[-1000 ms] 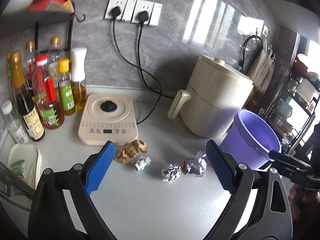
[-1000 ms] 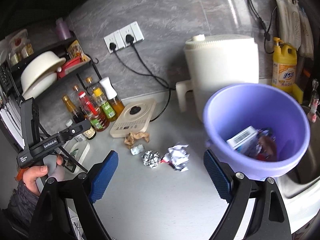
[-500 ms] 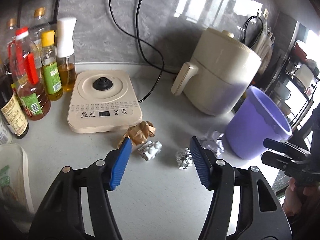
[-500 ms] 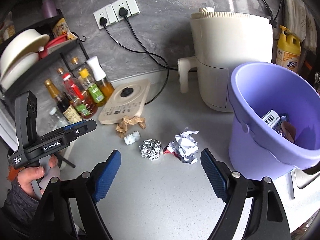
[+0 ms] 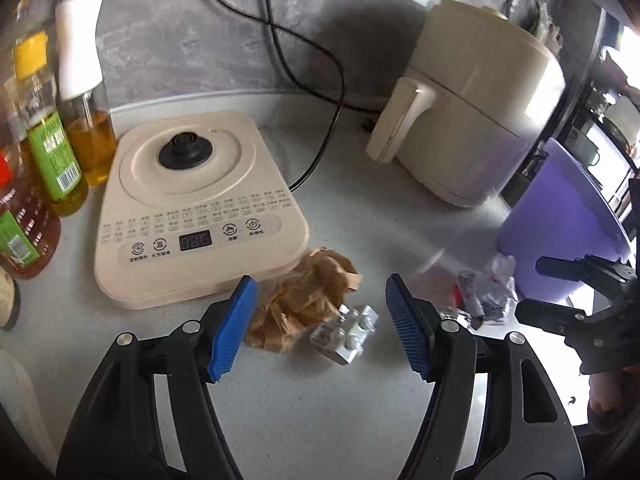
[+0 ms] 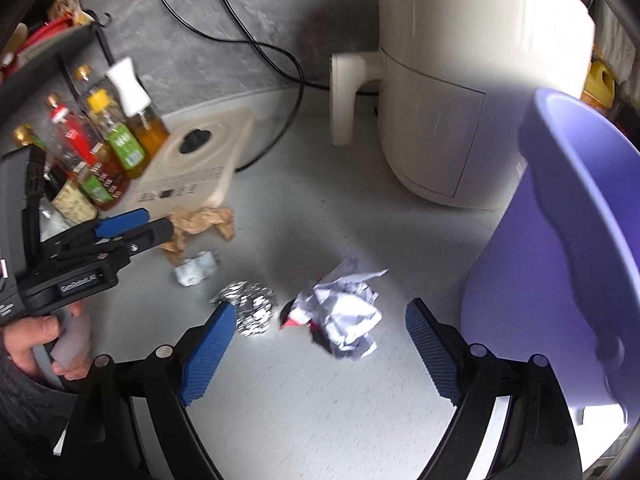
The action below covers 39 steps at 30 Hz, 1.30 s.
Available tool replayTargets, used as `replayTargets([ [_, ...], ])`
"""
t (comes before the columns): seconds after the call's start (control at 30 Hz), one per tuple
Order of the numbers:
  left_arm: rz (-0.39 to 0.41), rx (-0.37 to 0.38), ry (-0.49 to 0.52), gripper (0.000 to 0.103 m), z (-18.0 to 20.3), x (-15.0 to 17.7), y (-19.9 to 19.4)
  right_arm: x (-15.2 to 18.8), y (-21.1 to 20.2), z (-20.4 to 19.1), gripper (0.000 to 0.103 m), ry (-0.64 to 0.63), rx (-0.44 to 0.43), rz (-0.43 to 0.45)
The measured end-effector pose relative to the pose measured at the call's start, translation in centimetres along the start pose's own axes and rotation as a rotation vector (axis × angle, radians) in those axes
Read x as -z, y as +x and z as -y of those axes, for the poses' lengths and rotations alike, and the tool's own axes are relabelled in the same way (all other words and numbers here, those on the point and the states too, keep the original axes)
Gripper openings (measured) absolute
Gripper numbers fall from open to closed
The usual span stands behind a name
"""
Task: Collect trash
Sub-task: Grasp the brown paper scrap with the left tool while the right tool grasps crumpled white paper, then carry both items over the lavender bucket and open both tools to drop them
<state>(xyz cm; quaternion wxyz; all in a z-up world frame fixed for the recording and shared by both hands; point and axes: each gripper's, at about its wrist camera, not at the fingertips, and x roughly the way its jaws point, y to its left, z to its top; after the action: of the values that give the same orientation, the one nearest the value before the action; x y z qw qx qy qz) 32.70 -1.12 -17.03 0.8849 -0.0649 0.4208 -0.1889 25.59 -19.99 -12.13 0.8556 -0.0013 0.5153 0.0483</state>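
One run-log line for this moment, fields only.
left gripper: opening, empty, over brown paper wad | right gripper: open, empty, over white crumpled paper | purple bin: at right

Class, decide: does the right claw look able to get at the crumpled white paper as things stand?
Probably yes. The right claw stands open just above the crumpled white paper, nothing covers it, though the foil ball lies close beside one finger.

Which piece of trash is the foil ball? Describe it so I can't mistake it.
Start at the purple bin on the counter's right. Next to it lies a crumpled white wrapper, and just past that, away from the bin, is the foil ball. It alone is shiny, silver and tightly balled; the blister pack is flat and the brown paper dull.
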Motion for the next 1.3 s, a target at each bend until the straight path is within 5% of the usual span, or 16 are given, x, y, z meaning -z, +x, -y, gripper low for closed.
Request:
replayTargets([
  [0.17,-0.008,0.009,-0.026,0.064,-0.6,-0.1,1.6,-0.8,2.0,0.1,0.085,-0.002,0.039,-0.024],
  [0.27,-0.024,-0.011,-0.019,0.041,-0.6,0.0,2.1,-0.8,3.4,0.0,0.079,-0.008,0.063,-0.062],
  [0.33,-0.018,-0.01,-0.008,0.031,-0.4,-0.3,1.7,-0.5,4.2,0.1,0.037,-0.002,0.035,-0.103],
  [0.83,0.196,-0.119,-0.055,0.026,1.2,-0.7,-8.5,0.4,-3.5,-0.8,0.034,-0.036,-0.11,0.109],
  [1.3,0.373,-0.187,-0.136,0.026,3.5,1.1,-15.9,-2.1,-10.0,-1.4,0.035,-0.136,-0.166,0.285],
])
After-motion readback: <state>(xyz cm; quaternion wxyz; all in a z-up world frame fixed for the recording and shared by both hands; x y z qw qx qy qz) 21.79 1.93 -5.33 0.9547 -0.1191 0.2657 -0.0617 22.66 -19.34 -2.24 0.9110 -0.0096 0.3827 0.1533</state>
